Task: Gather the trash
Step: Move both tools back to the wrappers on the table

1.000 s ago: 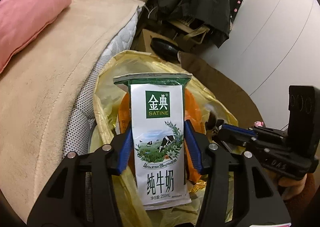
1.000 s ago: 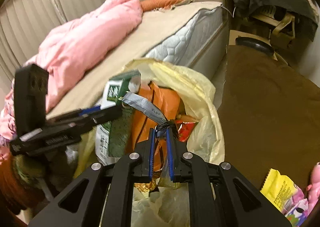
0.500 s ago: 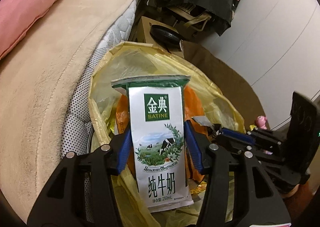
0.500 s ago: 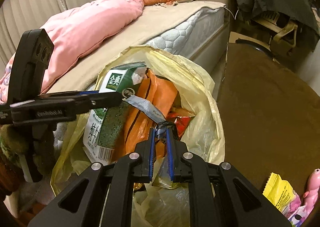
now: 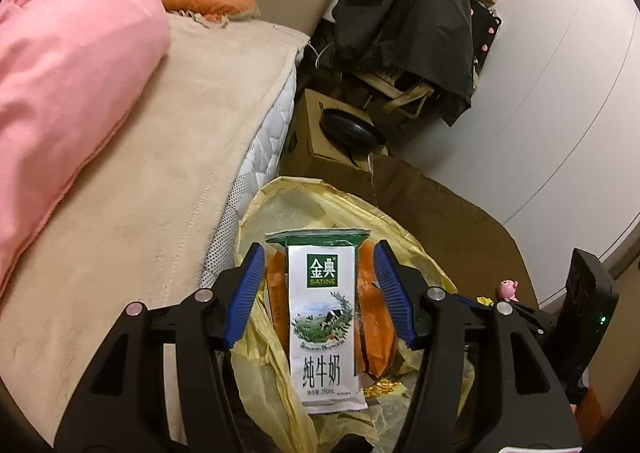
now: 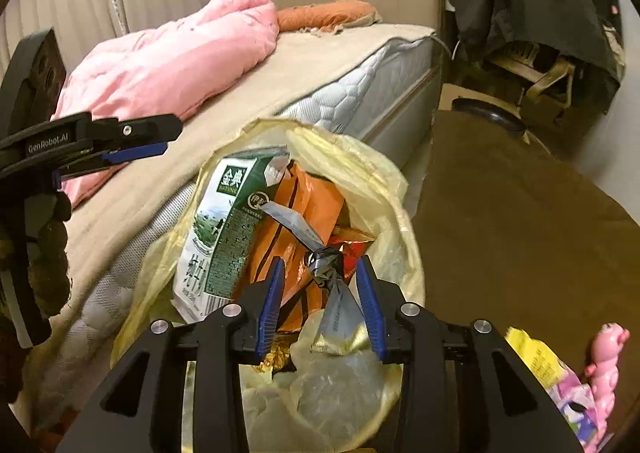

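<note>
Both claws have just been opening and now stand released over the yellow plastic rubbish bag [image 5: 404, 229]. Left gripper [image 5: 318, 289] brackets the green-and-white milk carton [image 5: 322, 317] without touching it; the carton stands free in the bag, leaning on orange foil wrappers [image 6: 308, 213] at the carton's 3 o'clock. Right gripper [image 6: 320, 293] has let go of a twisted silver wrapper [image 6: 320, 257], which lies between its blue pads [image 6: 270, 299] on the pile. Drop-off looks done. At 4 o'clock from the bag, a yellow snack packet [image 6: 532, 351] and pink toy [image 6: 606, 363] lie on the brown floor [image 6: 520, 213]; the packet seems the next pick, calling for the right claw to swing over open. Beyond, at 11 o'clock, a pink quilt [image 5: 68, 65] covers the bed [image 5: 140, 205].
</note>
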Action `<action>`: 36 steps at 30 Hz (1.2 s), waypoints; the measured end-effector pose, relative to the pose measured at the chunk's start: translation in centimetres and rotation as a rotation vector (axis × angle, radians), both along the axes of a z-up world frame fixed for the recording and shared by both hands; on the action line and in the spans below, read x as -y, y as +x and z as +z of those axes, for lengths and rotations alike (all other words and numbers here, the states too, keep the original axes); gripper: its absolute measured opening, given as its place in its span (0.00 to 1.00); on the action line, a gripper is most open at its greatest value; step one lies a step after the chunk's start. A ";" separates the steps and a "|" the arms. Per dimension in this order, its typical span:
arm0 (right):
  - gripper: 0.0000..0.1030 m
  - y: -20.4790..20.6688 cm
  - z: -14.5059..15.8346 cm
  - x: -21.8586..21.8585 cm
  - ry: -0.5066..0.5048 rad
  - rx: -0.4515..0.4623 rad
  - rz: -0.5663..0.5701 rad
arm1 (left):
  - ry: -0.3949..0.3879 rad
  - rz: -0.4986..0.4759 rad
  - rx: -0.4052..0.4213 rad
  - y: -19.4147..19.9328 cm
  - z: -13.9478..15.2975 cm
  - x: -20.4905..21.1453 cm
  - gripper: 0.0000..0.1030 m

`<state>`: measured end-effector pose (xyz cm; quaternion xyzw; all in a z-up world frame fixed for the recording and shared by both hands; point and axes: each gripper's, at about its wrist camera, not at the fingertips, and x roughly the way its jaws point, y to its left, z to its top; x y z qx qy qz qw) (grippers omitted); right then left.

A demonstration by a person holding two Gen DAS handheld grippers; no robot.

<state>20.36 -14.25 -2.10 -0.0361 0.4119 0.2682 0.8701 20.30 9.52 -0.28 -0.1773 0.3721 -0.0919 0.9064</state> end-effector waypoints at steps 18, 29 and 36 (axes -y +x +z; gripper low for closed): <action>0.62 -6.7 0.8 15.6 0.004 0.001 -0.340 | 0.057 -0.208 0.030 -5.7 -0.5 13.1 0.52; 0.63 -7.0 -2.1 17.9 0.029 -0.099 -0.372 | 0.110 -0.227 -0.034 -7.3 -2.4 16.0 0.52; 0.39 -7.0 -3.1 16.6 0.084 -0.118 -0.363 | 0.133 -0.224 -0.030 -7.6 -2.1 16.0 0.52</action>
